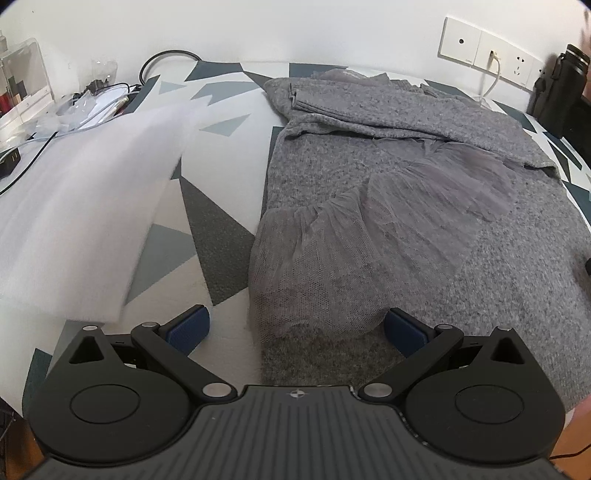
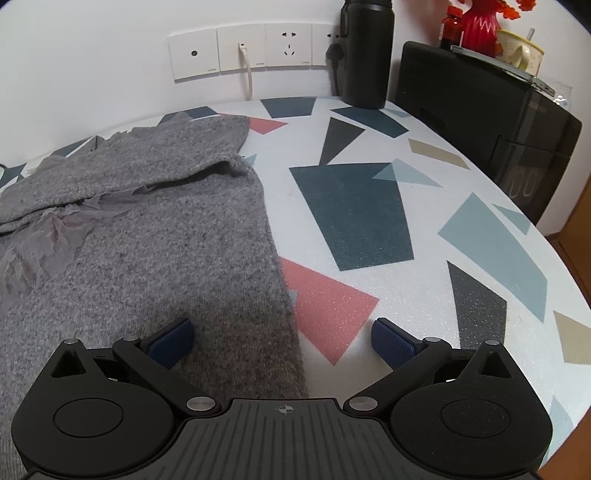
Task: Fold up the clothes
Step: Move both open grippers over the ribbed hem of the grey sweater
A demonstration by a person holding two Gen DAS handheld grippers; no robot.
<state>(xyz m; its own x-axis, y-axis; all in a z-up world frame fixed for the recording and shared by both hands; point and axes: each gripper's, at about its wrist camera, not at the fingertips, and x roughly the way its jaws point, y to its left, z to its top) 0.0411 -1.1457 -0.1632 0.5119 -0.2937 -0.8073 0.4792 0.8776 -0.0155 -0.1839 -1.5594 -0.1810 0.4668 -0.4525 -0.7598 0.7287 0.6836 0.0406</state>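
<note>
Grey knit garment (image 1: 424,206) lies flat on the patterned table (image 2: 369,206), sleeves folded in. Left gripper (image 1: 295,328) and right gripper (image 2: 282,338) are held spread over near hem corners, nothing pinched. Judged next: hem to be gripped, carried far.

Left wrist view: a white sheet of soft foam-like material (image 1: 85,206) at left of frame is motion-blurred; its edges cannot be resolved. The grey knitted garment with sheer mesh sleeve (image 1: 406,206) runs out past the right edge and under the gripper body at bottom. A clear plastic box (image 1: 22,81) at upper left is cut by the frame edge; contents illegible.

Right wrist view: the tall black cylindrical bottle (image 2: 365,55) is cropped at top. Red items (image 2: 480,22) at upper right are partly cut off.
</note>
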